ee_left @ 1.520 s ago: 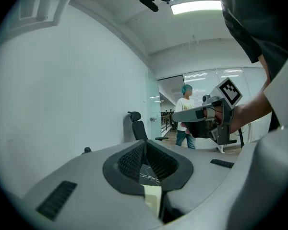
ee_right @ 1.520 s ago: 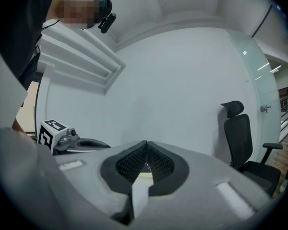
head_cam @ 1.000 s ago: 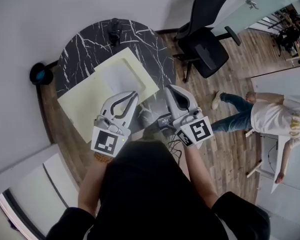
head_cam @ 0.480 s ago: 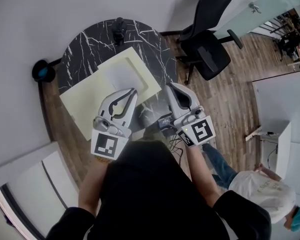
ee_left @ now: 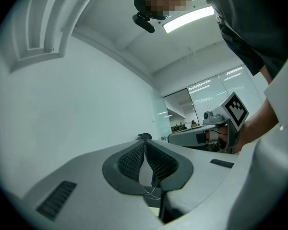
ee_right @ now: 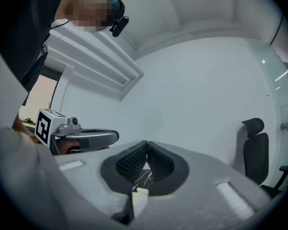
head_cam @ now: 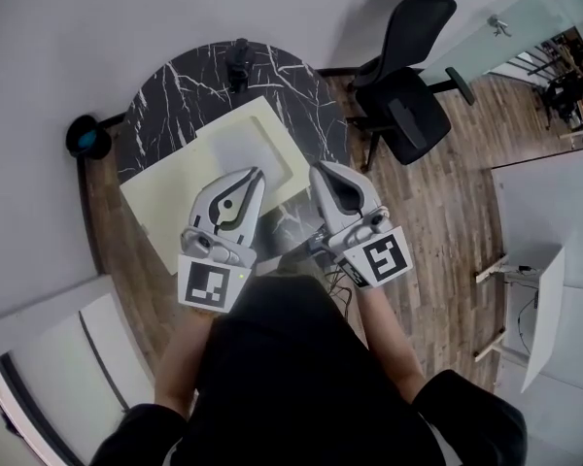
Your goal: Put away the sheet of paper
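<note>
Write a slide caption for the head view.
Left gripper and right gripper, both shut, over a marble table bearing a sheet of paper on a yellow folder.

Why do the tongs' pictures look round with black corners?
Left gripper view: the wide lens bends the wall moulding and leaves dark corners, and the ceiling light glares white. Right gripper view: the same dark round rim, but softer, even light with no glare. Head view: evenly lit and sharp.

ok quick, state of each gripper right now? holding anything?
Left gripper: closed, jaw tips together, holding nothing.
Right gripper: closed, jaw tips together, holding nothing.
</note>
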The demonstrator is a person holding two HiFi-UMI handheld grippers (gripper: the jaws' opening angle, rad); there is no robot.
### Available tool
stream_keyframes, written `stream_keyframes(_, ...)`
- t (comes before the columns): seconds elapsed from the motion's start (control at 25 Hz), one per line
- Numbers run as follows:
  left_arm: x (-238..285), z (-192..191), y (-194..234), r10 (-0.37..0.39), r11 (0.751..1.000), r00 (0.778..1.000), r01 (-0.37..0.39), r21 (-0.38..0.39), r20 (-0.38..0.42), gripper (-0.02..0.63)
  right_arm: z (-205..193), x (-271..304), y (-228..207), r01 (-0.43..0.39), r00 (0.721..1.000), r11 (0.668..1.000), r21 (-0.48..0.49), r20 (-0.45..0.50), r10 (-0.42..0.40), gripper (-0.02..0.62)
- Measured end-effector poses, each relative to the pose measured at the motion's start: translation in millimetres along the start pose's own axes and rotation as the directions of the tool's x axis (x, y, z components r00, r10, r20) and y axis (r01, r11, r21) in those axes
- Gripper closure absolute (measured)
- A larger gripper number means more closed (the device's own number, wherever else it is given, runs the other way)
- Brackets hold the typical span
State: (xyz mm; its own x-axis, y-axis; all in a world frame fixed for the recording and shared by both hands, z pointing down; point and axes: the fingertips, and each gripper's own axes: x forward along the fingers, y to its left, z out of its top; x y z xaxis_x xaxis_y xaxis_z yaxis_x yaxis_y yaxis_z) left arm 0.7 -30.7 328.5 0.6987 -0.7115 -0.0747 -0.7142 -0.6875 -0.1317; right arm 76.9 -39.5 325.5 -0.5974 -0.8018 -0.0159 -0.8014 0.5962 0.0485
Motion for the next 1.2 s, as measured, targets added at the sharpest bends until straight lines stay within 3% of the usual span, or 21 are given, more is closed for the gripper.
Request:
stream_keyframes(0.44,-38,-42,17,0.078,0.994,0.989,-0.087,-0.066,-0.128,0.580,-22,2,6,-0.034,0.998,0.999,-0.004,-0.057,0.033,0.595)
stream_keyframes(0.72,-53,-52,29,0.112,0.991,0.982,-0.122,-0.057,-0.150,0.580,-23,11,11,-0.053,0.996,0.997,-0.048,-0.077,0.049,0.595)
stream_keyframes(1.2,-50,-53,28,0.101,0.992,0.984,-0.112,-0.065,-0.149,0.580,-24,6,9,-0.041,0.996,0.998,-0.056,-0.078,0.036,0.595)
